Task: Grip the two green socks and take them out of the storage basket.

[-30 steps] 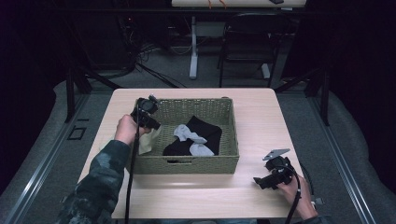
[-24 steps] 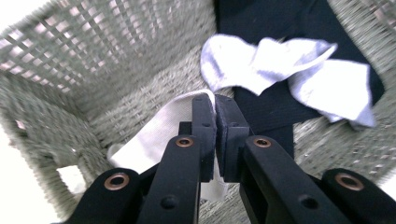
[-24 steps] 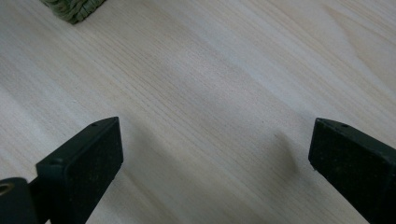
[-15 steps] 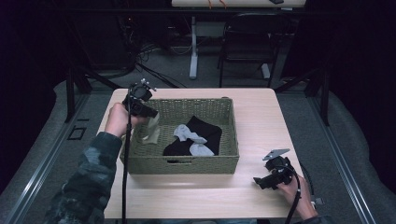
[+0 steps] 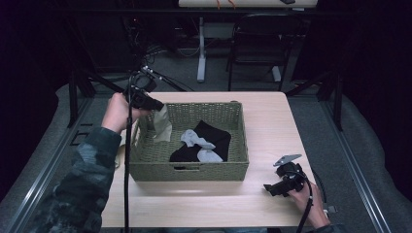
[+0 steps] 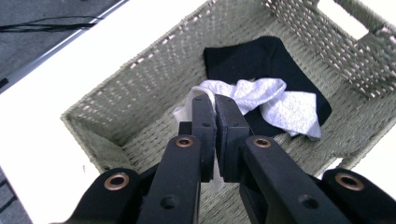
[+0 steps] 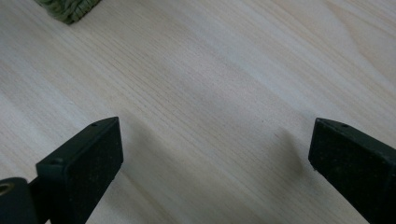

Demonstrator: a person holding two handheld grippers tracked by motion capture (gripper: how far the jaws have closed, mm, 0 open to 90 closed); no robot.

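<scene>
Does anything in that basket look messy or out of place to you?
Mildly. In the basket, two grey socks lie crumpled across a flat black cloth, not paired or folded. A pale cloth dangles from the shut left gripper over the basket's far left corner. Nothing looks spilled or damaged.

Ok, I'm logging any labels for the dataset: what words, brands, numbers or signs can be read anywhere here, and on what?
None can be read.
The woven basket, the black cloth and the grey socks in it, and the beige cloth clamped in the left gripper bear no visible print.
The right gripper and the table show no marking.
</scene>
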